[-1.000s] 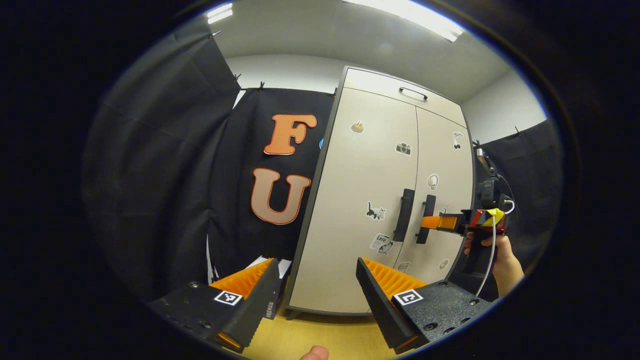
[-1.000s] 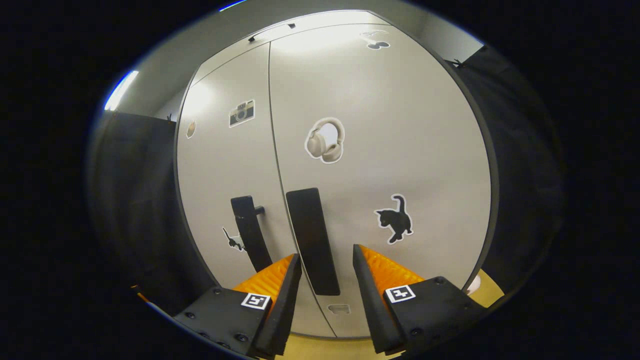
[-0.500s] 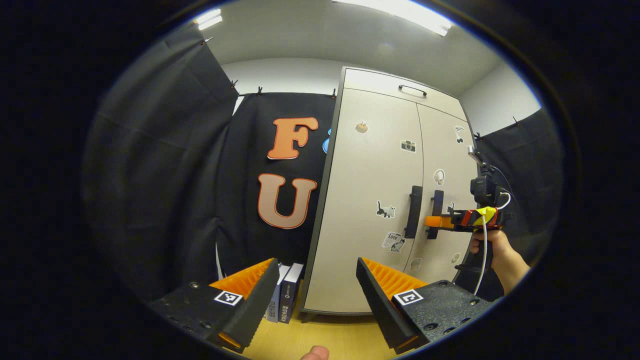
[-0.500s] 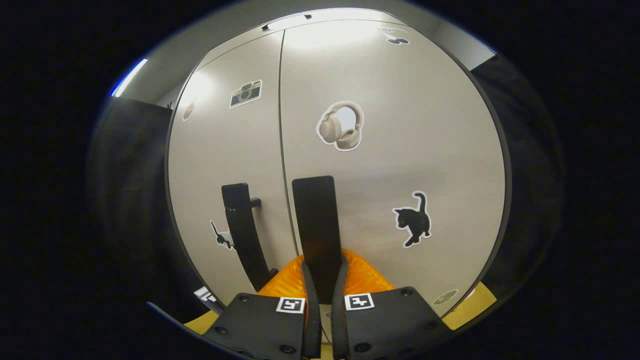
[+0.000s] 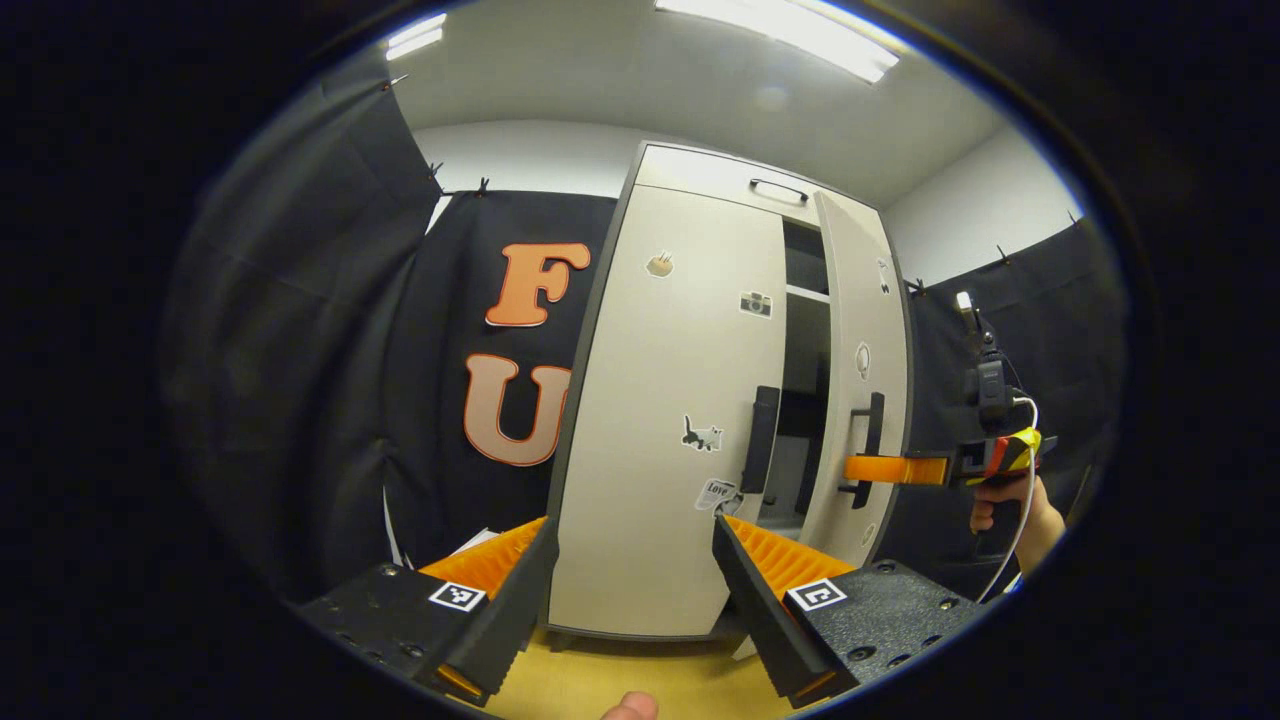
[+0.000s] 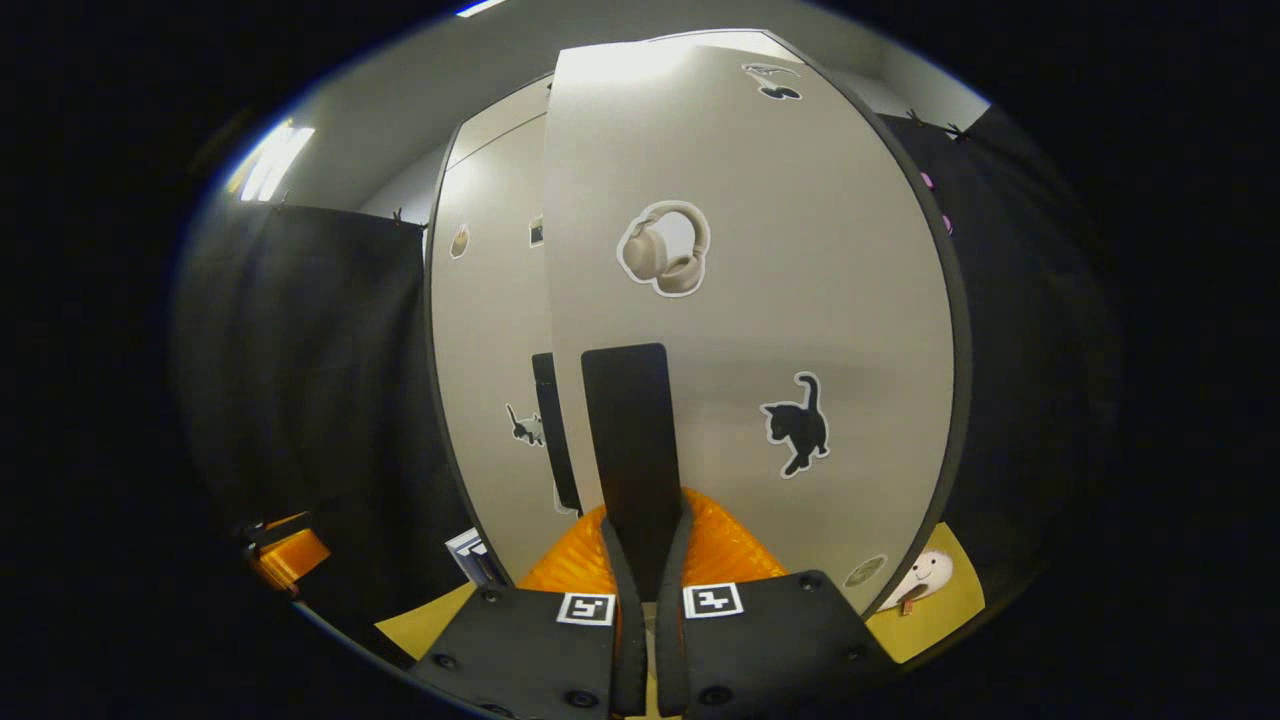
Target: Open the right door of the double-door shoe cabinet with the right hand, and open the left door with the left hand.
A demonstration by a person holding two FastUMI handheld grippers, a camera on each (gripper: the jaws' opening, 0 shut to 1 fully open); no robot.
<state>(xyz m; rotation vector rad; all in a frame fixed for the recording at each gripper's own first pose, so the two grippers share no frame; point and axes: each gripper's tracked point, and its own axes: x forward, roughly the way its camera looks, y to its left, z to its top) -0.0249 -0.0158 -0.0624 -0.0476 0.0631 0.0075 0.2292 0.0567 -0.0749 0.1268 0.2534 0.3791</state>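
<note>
The tall pale shoe cabinet (image 5: 660,420) stands on a yellowish wooden floor (image 5: 620,680) against the booth's black cloth wall (image 5: 330,380), with a white ceiling and strip lights overhead. Its left door (image 5: 680,350) lies flat and closed, while its right door (image 5: 860,380) stands swung partway out, leaving a dark gap between the two in which a shelf (image 5: 806,293) shows near the top. A narrow top panel with a small black pull (image 5: 778,187) runs above both doors. In the right gripper view the right door (image 6: 780,300) looms close, carrying a headphone sticker (image 6: 663,248) and a black cat sticker (image 6: 795,425); the left door (image 6: 490,380) sits farther back on the left. The right gripper (image 6: 640,575) is clenched on the right door handle (image 6: 630,440), both fingers pressing the dark vertical bar from either side. In the left gripper view that same gripper (image 5: 880,468) reaches the handle (image 5: 868,440) from the right, held by a hand (image 5: 1010,510). The left gripper (image 5: 630,560) hovers low and near, its fingers spread wide and grasping nothing, well apart from the left door handle (image 5: 764,438). Small stickers dot the left door, among them a camera (image 5: 756,304) and a cat (image 5: 702,434).
</note>
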